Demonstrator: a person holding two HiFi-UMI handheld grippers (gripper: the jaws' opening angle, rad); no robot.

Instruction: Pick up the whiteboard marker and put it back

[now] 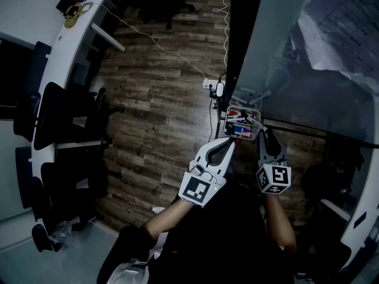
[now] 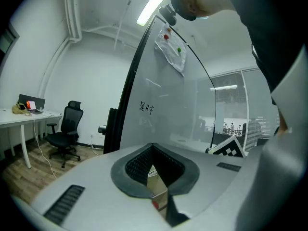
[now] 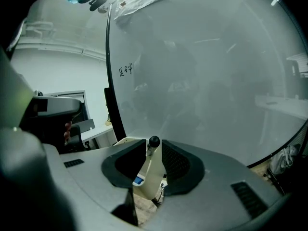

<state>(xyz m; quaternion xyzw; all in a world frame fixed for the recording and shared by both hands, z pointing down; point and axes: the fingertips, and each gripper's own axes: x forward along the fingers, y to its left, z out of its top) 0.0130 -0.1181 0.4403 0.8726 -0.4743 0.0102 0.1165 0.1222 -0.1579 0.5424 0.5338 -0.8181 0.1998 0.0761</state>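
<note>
A white whiteboard marker (image 3: 149,174) with a black tip stands between the jaws of my right gripper (image 3: 153,153), which is shut on it. In the head view this marker (image 1: 255,122) points from the right gripper (image 1: 267,136) into a small clear marker tray (image 1: 226,123) fixed at the lower edge of the whiteboard (image 1: 308,93). Several other markers lie in the tray. My left gripper (image 1: 227,145) hovers just left of the tray, and the left gripper view shows its jaws (image 2: 153,170) shut with nothing held.
The whiteboard (image 2: 159,114) carries small handwriting (image 2: 146,108) and a plastic bag (image 2: 172,51) pinned near its top. Black office chairs (image 1: 56,120) line a white desk (image 1: 65,46) at the left. A power strip (image 1: 208,84) and cable lie on the wooden floor.
</note>
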